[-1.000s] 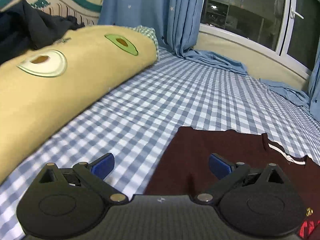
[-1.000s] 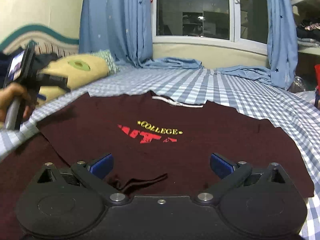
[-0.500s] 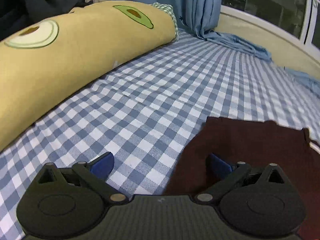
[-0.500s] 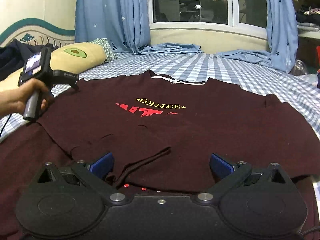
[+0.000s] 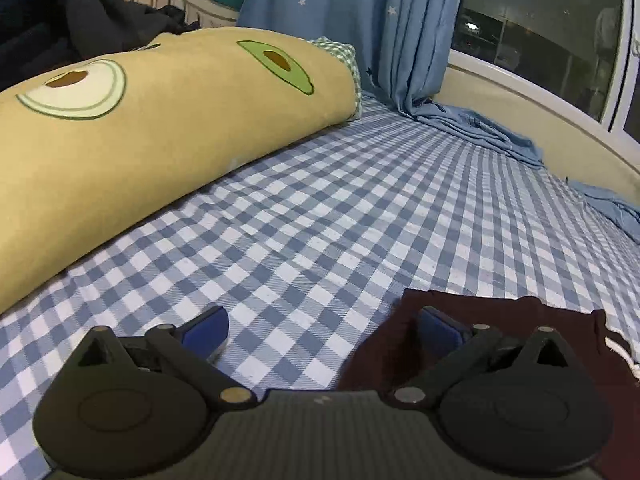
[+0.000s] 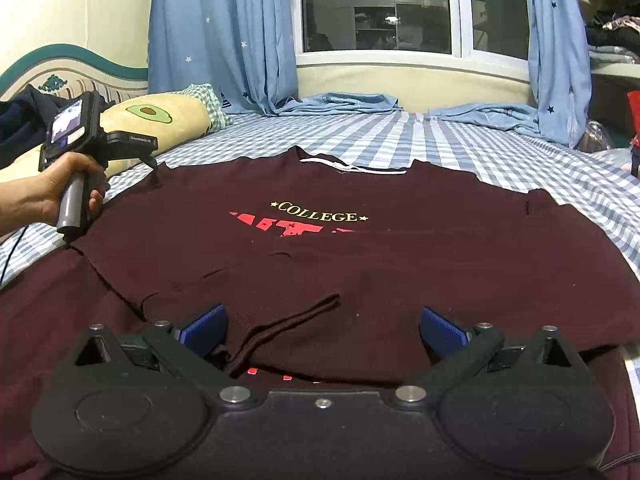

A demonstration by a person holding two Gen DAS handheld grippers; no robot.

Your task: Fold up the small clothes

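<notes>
A maroon T-shirt (image 6: 400,260) with a yellow "COLLEGE" print lies spread on the checked bed sheet (image 6: 460,148), collar toward the window. A folded-over hem edge (image 6: 296,316) lies between my right gripper's open fingers. My right gripper (image 6: 322,328) hovers low over that near part, holding nothing. More maroon cloth with red print shows under it. A hand holds my left gripper (image 6: 152,160) at the shirt's far left shoulder corner. In the left wrist view, the left gripper (image 5: 324,332) is open, its right pad over the shirt corner (image 5: 500,308), its left pad over the sheet.
A long yellow avocado pillow (image 5: 140,128) lies along the left side, with dark clothes (image 5: 60,28) heaped against the headboard behind it. Blue star curtains (image 6: 224,32) trail onto the bed below the window. A red object (image 6: 634,112) stands at the far right.
My left gripper has dropped lower and closer to the shirt's shoulder corner, which now lies at its right pad. My right gripper has drawn back a little; the folded hem lies flatter.
</notes>
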